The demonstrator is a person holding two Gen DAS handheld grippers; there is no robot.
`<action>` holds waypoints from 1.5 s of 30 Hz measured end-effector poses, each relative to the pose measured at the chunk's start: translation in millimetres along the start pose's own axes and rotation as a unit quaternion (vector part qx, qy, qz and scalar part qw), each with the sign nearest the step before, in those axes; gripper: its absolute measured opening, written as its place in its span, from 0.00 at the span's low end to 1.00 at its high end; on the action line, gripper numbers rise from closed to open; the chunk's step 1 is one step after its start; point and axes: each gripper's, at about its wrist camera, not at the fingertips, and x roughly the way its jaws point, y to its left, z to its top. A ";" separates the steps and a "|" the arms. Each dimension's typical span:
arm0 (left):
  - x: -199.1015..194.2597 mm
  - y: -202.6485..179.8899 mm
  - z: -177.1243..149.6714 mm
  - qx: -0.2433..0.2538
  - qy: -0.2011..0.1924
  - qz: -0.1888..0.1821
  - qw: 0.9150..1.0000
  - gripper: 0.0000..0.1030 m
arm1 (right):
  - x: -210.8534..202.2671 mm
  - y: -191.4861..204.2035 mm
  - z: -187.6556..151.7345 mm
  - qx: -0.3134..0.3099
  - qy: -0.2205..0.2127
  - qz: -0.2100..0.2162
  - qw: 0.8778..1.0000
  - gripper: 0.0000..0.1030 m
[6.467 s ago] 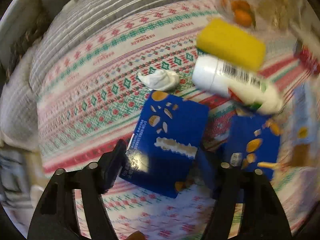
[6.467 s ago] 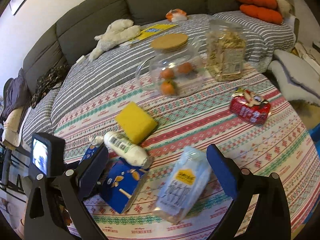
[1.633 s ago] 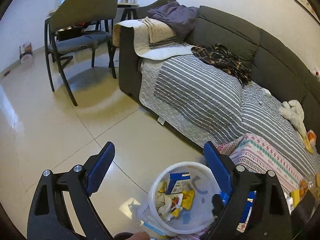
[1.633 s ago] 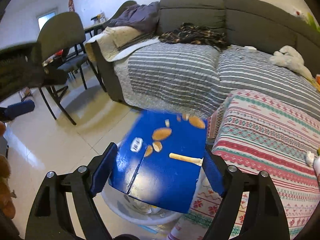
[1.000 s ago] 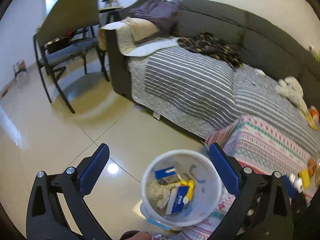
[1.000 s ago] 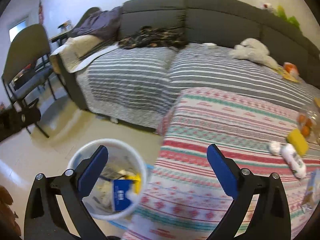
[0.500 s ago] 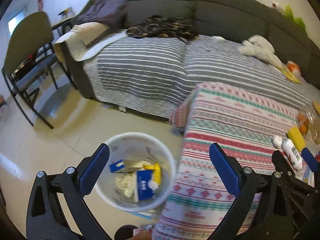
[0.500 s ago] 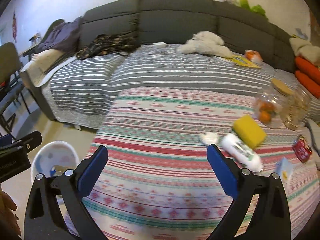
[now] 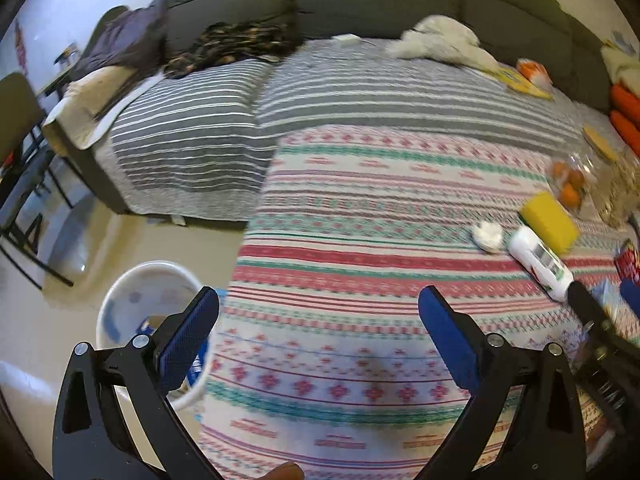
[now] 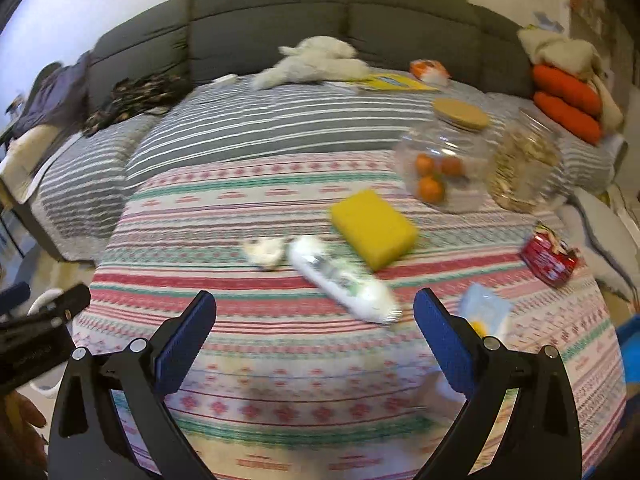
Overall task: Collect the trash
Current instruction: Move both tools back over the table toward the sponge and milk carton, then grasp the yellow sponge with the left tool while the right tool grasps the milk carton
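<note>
Both grippers hang open and empty over the patterned tablecloth [image 9: 360,264]. My left gripper [image 9: 319,310] is above the table's left end, with the white trash bin [image 9: 132,300] on the floor just left of its left finger. My right gripper [image 10: 315,314] faces the trash: a crumpled white tissue [image 10: 266,252], a white bottle [image 10: 344,280] lying on its side, a clear snack bag [image 10: 486,314] by the right finger and a red wrapper [image 10: 550,258] farther right. In the left wrist view the tissue [image 9: 488,236] and the bottle [image 9: 540,262] lie far right.
A yellow sponge [image 10: 372,228] lies behind the bottle. Two clear jars [image 10: 448,164], one with oranges, stand at the back right. A grey sofa [image 10: 280,28] with a striped cover carries a white plush toy [image 10: 316,60]. A chair [image 9: 20,148] stands on the tiled floor at left.
Both blue boxes have gone from the table into the bin. Both views have since swung right, from the bin back over the table, and both grippers stay open.
</note>
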 end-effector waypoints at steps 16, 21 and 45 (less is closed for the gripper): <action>30.3 -83.0 -4.7 0.055 0.035 -0.048 0.997 0.93 | -12.1 -116.0 13.5 0.104 0.022 -0.023 0.994 0.93; 27.1 -120.0 20.5 0.069 0.034 -0.071 0.995 0.93 | -19.0 -151.2 21.4 0.163 0.019 -0.012 0.986 0.93; 117.6 -268.4 62.2 0.026 0.181 -0.040 0.982 0.93 | -37.6 -245.2 24.8 0.277 0.013 0.000 0.961 0.93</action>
